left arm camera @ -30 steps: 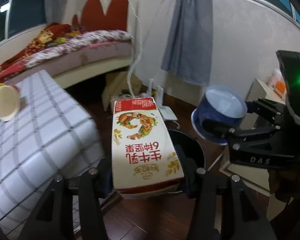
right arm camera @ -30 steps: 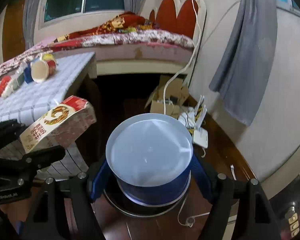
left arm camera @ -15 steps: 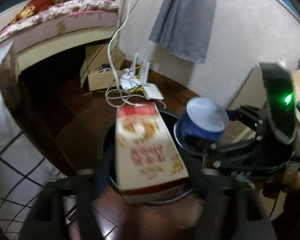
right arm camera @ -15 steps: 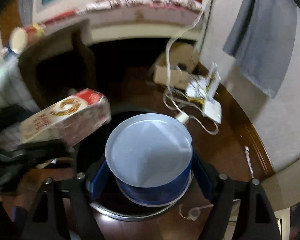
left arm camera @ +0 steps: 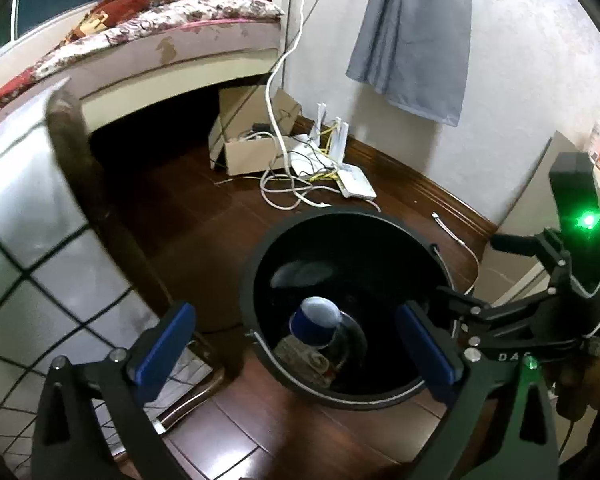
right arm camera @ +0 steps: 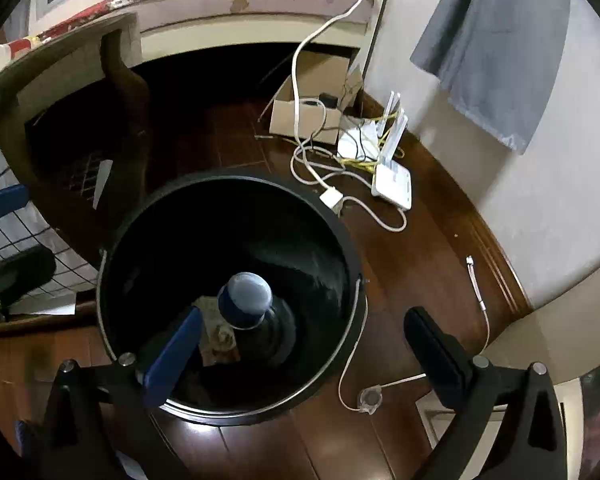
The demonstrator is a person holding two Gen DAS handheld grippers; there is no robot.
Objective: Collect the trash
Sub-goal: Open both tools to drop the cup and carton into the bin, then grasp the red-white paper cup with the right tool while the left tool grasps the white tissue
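Left wrist view: left gripper (left arm camera: 294,344), jaws just spread wide, empty; blue cup (left arm camera: 314,322) lies below in black bin (left arm camera: 380,228); right gripper (right arm camera: 304,344) likewise spread, empty; cables (left arm camera: 288,192) ahead; table (left arm camera: 28,216) at left.

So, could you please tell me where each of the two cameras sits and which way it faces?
Left wrist view: sits on the left gripper, angled down into the round black plastic bin; its open blue-padded fingers show, with the right gripper alongside.
Right wrist view: sits on the right gripper, looking steeply down into the same bin; its open fingers show.
Shared: the bin, the blue paper cup inside, the white router.
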